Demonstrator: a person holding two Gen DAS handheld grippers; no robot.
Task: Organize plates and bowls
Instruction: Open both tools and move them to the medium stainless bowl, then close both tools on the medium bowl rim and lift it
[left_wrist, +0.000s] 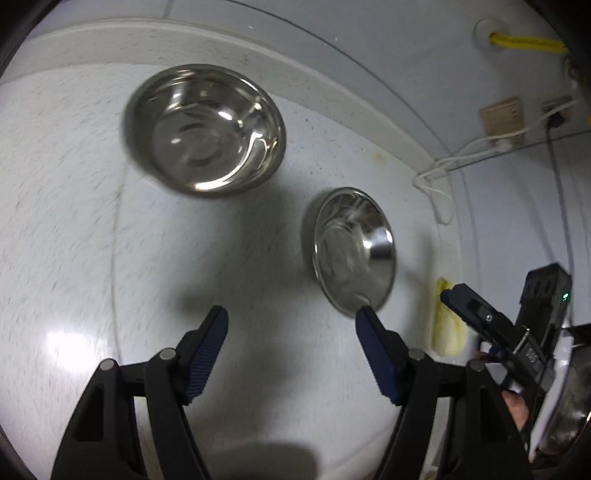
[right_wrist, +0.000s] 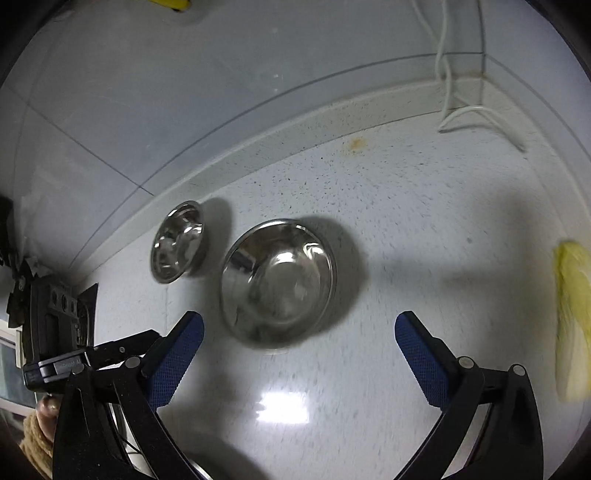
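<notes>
Hovering above a pale speckled desk (left_wrist: 74, 206), the left gripper (left_wrist: 291, 328) holds its blue-padded jaws spread wide with nothing between them, and the right gripper (right_wrist: 299, 332) does the same in its own view. Seen from the left wrist, a large steel bowl (left_wrist: 205, 129) sits ahead of the jaws and off to their left side, well apart from the fingertips, resting right way up on the desk near the raised back edge. A smaller steel bowl (left_wrist: 351, 251) lies just ahead of the right-hand finger of the left jaws, its near rim almost at that fingertip; whether they touch I cannot tell through the blur. To the right of those jaws the right gripper (left_wrist: 448, 295) shows as a dark body beside a yellowish leafy vegetable (left_wrist: 448, 325) lying on the desk. From the right wrist, one steel bowl (right_wrist: 277, 280) stands just ahead of the open jaws, nearer the left finger, and the other steel bowl (right_wrist: 177, 242) sits just beyond it to the left, beside the back edge, the two close together. The leafy vegetable (right_wrist: 572, 314) lies far to the right of the jaws, and white cables (right_wrist: 447, 92) hang in the corner beyond
</notes>
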